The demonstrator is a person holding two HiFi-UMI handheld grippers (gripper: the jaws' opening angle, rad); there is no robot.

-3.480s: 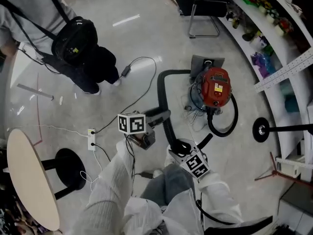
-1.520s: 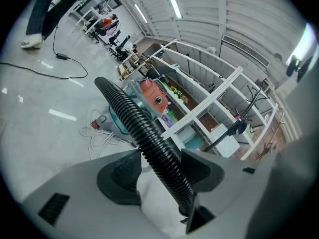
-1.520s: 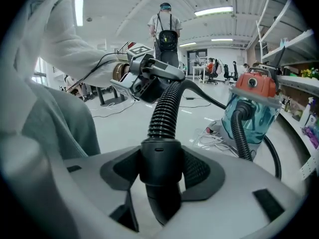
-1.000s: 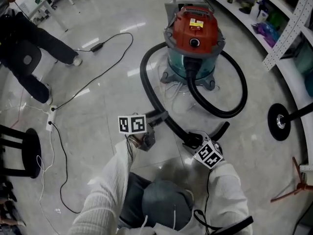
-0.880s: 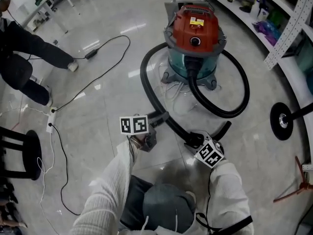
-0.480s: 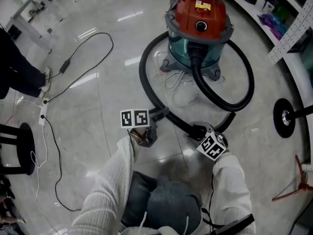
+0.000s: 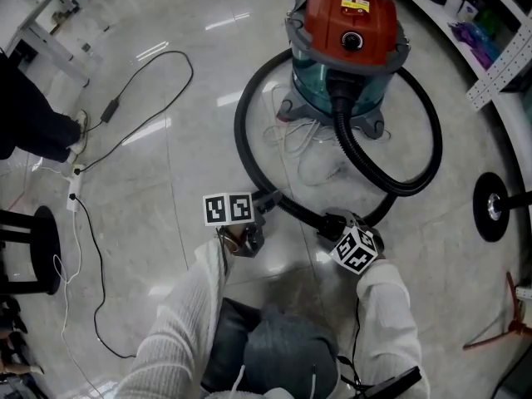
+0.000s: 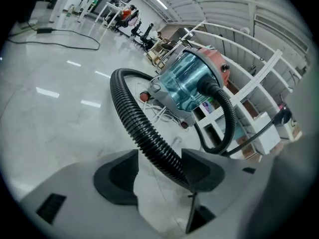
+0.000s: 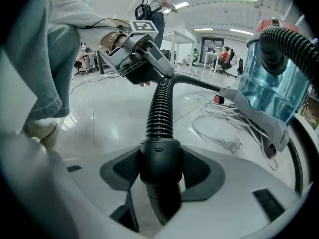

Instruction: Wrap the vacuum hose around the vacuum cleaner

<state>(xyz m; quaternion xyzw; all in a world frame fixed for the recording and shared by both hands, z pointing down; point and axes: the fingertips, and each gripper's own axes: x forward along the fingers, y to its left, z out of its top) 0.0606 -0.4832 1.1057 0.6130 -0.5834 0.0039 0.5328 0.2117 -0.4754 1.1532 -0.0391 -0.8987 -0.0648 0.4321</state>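
Observation:
The vacuum cleaner (image 7: 349, 23), red lid over a clear teal drum, stands on the floor ahead; it also shows as the drum (image 8: 187, 81) and the drum's side (image 9: 271, 91). Its black ribbed hose (image 7: 245, 140) runs from the front port in one loop on the right and another sweeping round the left side. My right gripper (image 7: 337, 221) is shut on the hose's smooth black cuff (image 9: 159, 168), both pads pressing it. My left gripper (image 8: 159, 156) is open. The hose (image 8: 132, 113) passes between its jaws and lies against the right one, with a gap at the left pad.
A white power cord (image 7: 295, 144) lies loose at the vacuum's base. A thin black cable (image 7: 141, 123) snakes over the floor on the left. A person's legs (image 7: 33, 115) and a black stool (image 7: 29, 252) are at the left edge; white shelving (image 7: 499, 65) and a round stand base (image 7: 492, 208) are on the right.
Both grippers have sunk toward the floor with the hose, which now lies flatter around the vacuum. The vacuum sits higher in the head view. The person on the left has moved toward the edge.

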